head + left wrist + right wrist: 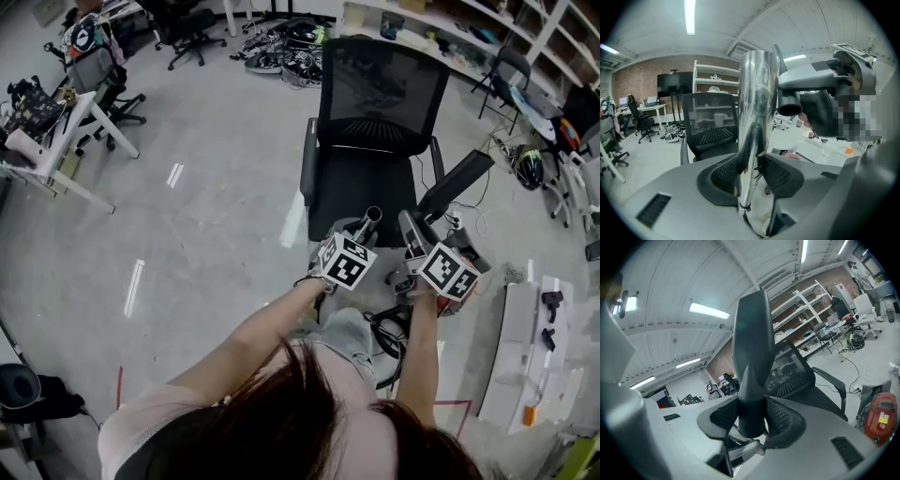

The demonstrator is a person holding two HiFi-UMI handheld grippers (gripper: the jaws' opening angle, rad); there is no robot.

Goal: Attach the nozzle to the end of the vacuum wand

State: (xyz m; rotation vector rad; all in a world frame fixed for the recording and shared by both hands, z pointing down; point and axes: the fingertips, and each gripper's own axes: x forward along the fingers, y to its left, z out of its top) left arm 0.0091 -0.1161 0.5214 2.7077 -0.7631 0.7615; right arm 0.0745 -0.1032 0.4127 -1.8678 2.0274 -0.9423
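Left claw point(751, 174): shut on the vacuum wand point(757, 108). My pads gripped the chrome tube low on its length, so its open end stood free, well beyond the jaws.
Right claw point(751, 417): shut on the nozzle point(751, 348). I held the dark piece near its round collar, with the flat tapered blade rising beyond the jaws.
Wand, position: straight out along the left claw's jaw line, pinched between both pads.
Nozzle, position: up and to the right of the left claw, near the wand's top end but apart from it. Its round dark socket faced roughly towards the tube.
Claws, relation: side by side and close together, in front of my body, above the seat of an office chair point(375, 94). Neither part rested on anything.
Why the low grip on the wand: in my judgement, it left the end bare so the socket could slide over it without meeting my pads.
Why the collar grip on the nozzle: probably so a push would act close to the joint instead of levering on the thin blade.
Stage: alignment, as I judged it, with the two parts not yet joined.
Next move calls for: socket and tube end brought onto one axis, then pressed together.
Risk: the smooth chrome might slip through my pads under the push.
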